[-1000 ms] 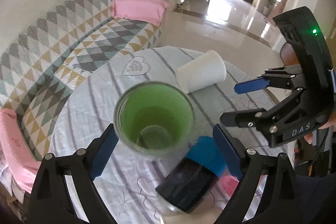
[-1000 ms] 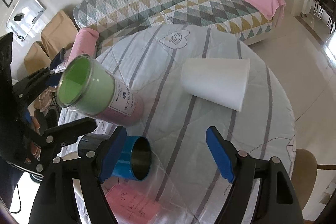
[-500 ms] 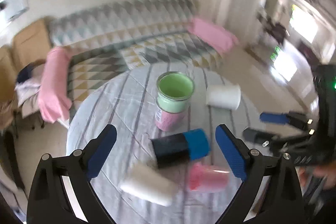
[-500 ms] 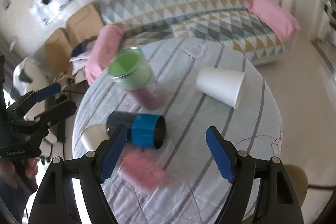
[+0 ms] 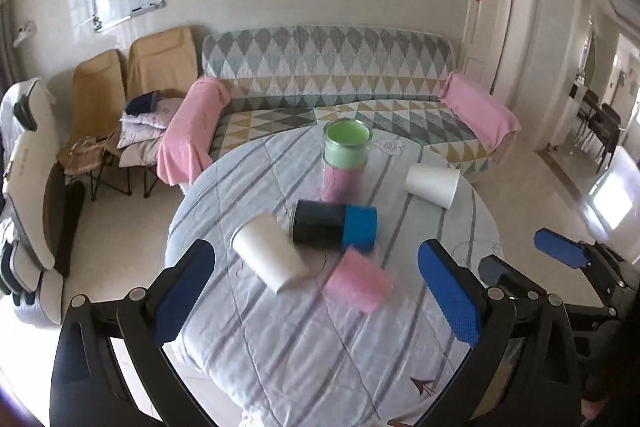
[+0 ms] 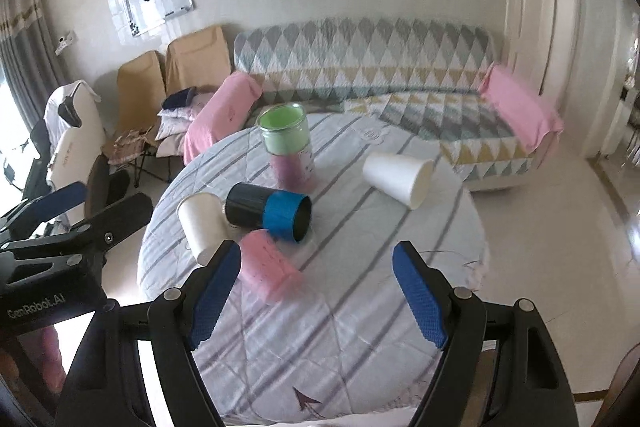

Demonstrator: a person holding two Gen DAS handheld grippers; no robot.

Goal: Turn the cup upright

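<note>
A green-and-pink cup (image 5: 346, 158) stands upright at the far middle of the round table (image 5: 472, 235); it also shows in the right wrist view (image 6: 289, 151). Several cups lie on their sides: a black-and-blue cup (image 5: 334, 225) (image 6: 269, 212), a pink cup (image 5: 360, 279) (image 6: 267, 264), a near white cup (image 5: 269, 253) (image 6: 200, 223) and a far white cup (image 5: 433, 183) (image 6: 397, 177). My left gripper (image 5: 316, 295) is open and empty, above the table's near side. My right gripper (image 6: 316, 293) is open and empty too, held back from the cups.
A patterned sofa (image 5: 328, 83) with pink cushions stands behind the table. Folding chairs (image 5: 132, 87) and clutter stand at the left. A wooden chair (image 6: 624, 383) is at the table's near right. An open doorway (image 5: 600, 115) is on the right.
My left gripper let go of the green-and-pink cup, which now stands upright on the table. Both grippers pulled back and up, away from the cups.
</note>
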